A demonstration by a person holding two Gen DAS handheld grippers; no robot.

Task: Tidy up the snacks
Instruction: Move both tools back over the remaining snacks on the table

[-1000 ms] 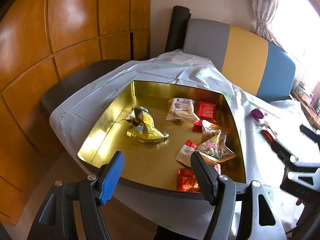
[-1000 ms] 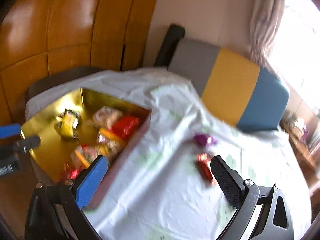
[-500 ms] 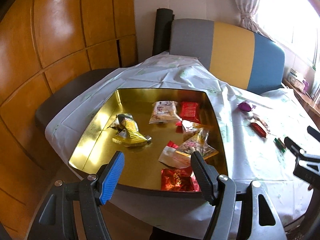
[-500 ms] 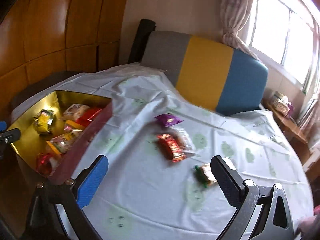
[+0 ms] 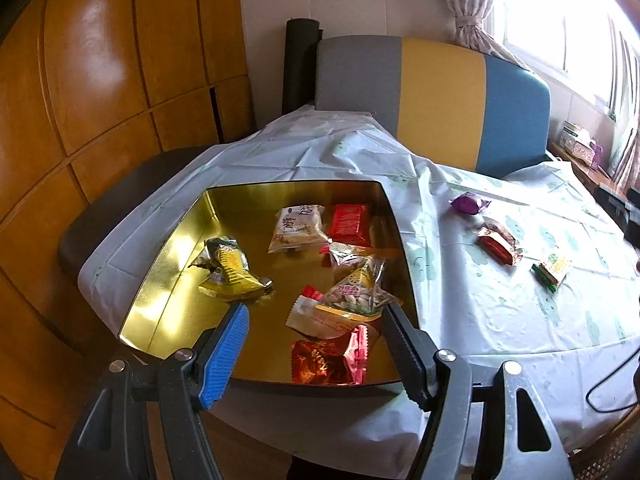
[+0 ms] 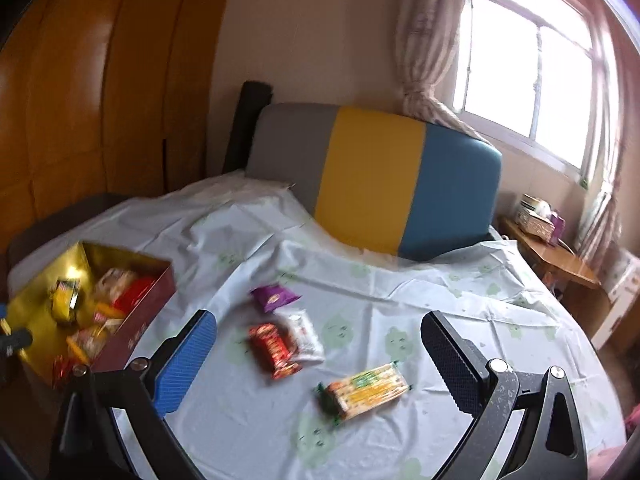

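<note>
Across the left view's centre, the gold tin already holds several snacks — purple packet, red packet, white packet and green-yellow bar remain on the counter; left tool and right tool both gape, holding nothing.

Table's covered in a pale tablecloth with faint green prints. Sitting on it: a gold-lined tin at the left edge, then loose on the cloth a purple packet, a red one touching a white one, and a yellow-green bar nearest.
</note>
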